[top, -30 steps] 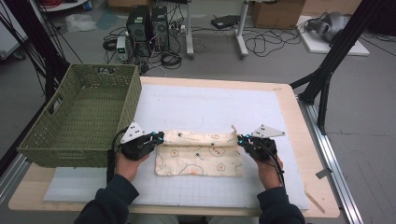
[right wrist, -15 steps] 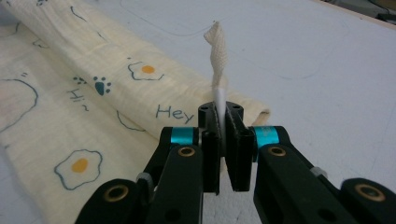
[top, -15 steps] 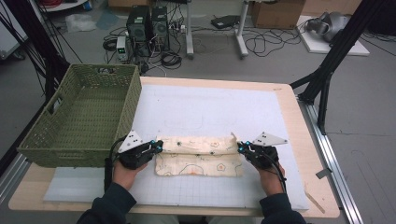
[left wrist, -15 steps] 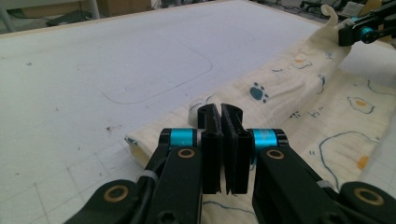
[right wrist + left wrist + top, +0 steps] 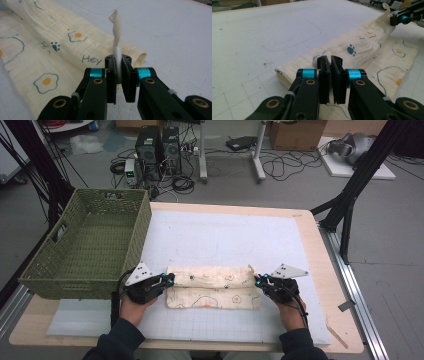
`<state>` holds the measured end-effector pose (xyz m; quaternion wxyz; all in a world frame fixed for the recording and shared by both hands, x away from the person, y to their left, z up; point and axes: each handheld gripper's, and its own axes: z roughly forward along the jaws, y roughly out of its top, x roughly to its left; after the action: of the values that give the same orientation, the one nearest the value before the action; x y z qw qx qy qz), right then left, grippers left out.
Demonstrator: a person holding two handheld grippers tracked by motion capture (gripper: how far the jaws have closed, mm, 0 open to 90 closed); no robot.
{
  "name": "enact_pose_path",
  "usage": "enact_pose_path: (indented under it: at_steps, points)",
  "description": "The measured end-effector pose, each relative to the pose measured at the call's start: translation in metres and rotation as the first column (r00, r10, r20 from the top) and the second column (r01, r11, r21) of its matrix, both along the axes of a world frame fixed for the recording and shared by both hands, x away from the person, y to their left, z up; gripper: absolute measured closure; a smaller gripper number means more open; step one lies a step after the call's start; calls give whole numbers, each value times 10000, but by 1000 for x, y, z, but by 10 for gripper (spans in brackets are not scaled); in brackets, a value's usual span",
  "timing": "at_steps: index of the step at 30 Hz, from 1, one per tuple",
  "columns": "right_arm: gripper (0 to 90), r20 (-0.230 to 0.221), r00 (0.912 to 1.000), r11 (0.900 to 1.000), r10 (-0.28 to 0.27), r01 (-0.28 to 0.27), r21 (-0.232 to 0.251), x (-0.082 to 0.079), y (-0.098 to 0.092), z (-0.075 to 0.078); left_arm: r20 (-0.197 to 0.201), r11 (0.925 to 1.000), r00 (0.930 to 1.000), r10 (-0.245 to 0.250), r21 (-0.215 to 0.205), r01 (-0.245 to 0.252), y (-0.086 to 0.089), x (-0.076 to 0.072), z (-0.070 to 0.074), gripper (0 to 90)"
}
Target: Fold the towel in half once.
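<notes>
Pinching cloth (image 5: 75,47) corner: right hand-held gripper (image 5: 119,65); print reads "Hey", "Hi".

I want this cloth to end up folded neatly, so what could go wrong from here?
1. The right gripper pinches only a thin corner tab of the cloth; its jaws have just been opening, so the tab may slip free.
2. The left gripper has also just been easing open at its end, so the two ends may drop unevenly.
3. The folded layer is rumpled and could settle crooked.
</notes>
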<state>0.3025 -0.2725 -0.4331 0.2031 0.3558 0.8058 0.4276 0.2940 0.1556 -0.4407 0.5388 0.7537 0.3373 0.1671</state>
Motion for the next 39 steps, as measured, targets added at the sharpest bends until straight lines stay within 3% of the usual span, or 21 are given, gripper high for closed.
enact_pose_path:
  at_steps: [4, 7, 12, 18, 26, 32, 39]
  points:
    - [796, -106, 9999, 9999, 12, -14, -147, -3, -3, -2, -204, 9999, 9997, -119, -93, 117, 1, -1, -1, 827]
    - [740, -63, 10000, 9998, -65, 64, -207, -4, -7, -2, -289, 9998, 9996, -52, -203, 46, 4, 0, -1, 745]
    - [658, 211, 9989, 9989, -413, 418, -195, -8, -18, 5, -204, 9973, 9994, 269, -674, -282, 10, 1, 5, 563]
    - [635, 401, 9954, 9962, -871, 872, 6, -12, -31, 12, 118, 9936, 9988, 471, -1034, -456, 16, 2, 12, 523]
    - [630, 266, 9986, 9984, -468, 475, -294, -12, -15, 8, -36, 9969, 9976, 695, -369, -696, 11, 9, 7, 523]
    - [624, 102, 9997, 9990, 225, -221, -389, -13, -3, 2, -131, 9952, 9959, 892, -391, -897, 12, 13, 6, 500]
    - [593, 93, 9994, 9988, 334, -331, -363, -17, 1, 1, -47, 9950, 9957, 930, -373, -931, 10, 10, 7, 495]
